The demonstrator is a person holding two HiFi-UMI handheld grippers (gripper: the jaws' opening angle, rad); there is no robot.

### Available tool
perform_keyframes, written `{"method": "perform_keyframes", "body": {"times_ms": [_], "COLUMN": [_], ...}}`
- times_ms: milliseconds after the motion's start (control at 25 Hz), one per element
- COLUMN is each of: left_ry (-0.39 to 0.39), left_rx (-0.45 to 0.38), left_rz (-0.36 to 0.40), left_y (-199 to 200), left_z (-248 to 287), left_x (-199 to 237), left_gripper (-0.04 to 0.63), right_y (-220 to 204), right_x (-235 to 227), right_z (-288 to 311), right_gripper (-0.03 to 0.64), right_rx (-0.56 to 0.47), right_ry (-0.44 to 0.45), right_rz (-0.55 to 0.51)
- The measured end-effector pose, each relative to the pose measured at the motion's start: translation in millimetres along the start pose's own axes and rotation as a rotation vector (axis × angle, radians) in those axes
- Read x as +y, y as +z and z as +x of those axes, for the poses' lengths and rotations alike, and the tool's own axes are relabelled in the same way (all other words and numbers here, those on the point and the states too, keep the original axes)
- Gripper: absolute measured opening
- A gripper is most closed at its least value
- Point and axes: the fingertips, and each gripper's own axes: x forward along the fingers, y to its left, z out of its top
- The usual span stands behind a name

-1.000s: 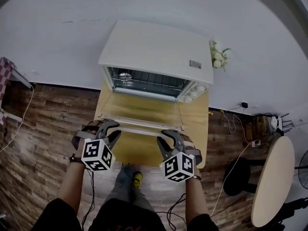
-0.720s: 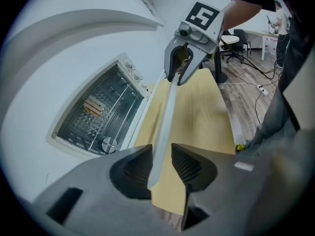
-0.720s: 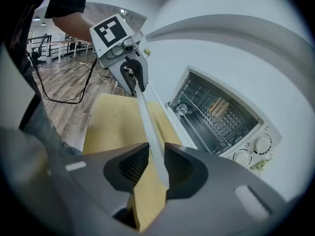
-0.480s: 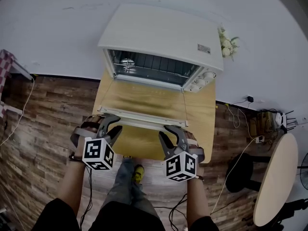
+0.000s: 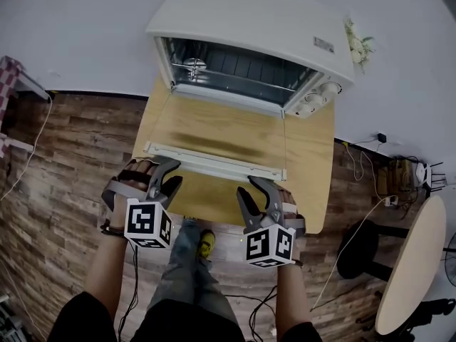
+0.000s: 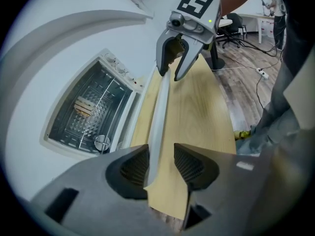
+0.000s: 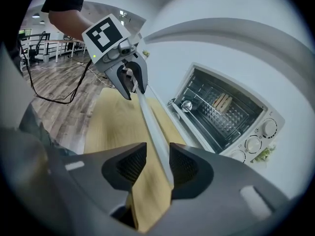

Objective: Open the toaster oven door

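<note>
A white toaster oven (image 5: 249,20) stands on a small wooden table, its glass door (image 5: 221,130) lying flat and open towards me. The door's long pale handle (image 5: 214,162) runs along its near edge. My left gripper (image 5: 173,171) sits at the handle's left end and my right gripper (image 5: 251,187) near its right end. Both sets of jaws are opening. In the left gripper view the handle (image 6: 160,107) runs between the left gripper's (image 6: 161,163) pads unpressed. In the right gripper view the handle (image 7: 150,122) likewise passes between the right gripper's (image 7: 157,163) pads.
A wire rack with a small ridged item (image 7: 222,102) shows inside the oven, with knobs (image 7: 253,144) on its right. White flowers (image 5: 360,45) stand behind it. A round table (image 5: 410,262), a black stool (image 5: 356,251) and floor cables lie to the right. The wooden table's (image 5: 306,191) near edge is just under the grippers.
The oven and its lowered door now sit higher and larger in the head view. Both grippers' jaws have spread wider around the handle and dropped slightly lower in frame.
</note>
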Motion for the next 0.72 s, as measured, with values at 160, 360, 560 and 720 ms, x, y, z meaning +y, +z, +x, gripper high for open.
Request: {"method": "perform_keyframes", "body": {"times_ms": [160,360,560,720], "left_ry": [-0.003,-0.063,-0.108,-0.12], "left_rx": [0.019,0.022,0.024,0.01], "left_rz": [0.012,-0.011,-0.042,-0.071], "left_y": [-2.0,-0.2,-3.6,-3.5], "left_z": [11.0,25.5,32.4,34.2], "left_x": [-13.0,-34.0,-40.9,-42.6], "left_gripper": [0.126,0.123,0.121,0.116], "right_y": [-14.5,-30.3,-33.3,-35.8], "right_x": [16.6,30.2,37.6,39.2], "right_z": [8.3,18.8,26.1,27.4], "right_gripper": [0.149,0.124,0.124,0.124], "right_rx": [0.03,0.07,0.081,0.088], "right_ry": [0.029,0.072,0.115,0.11], "right_rz": [-0.004,0.021,0.033,0.04]}}
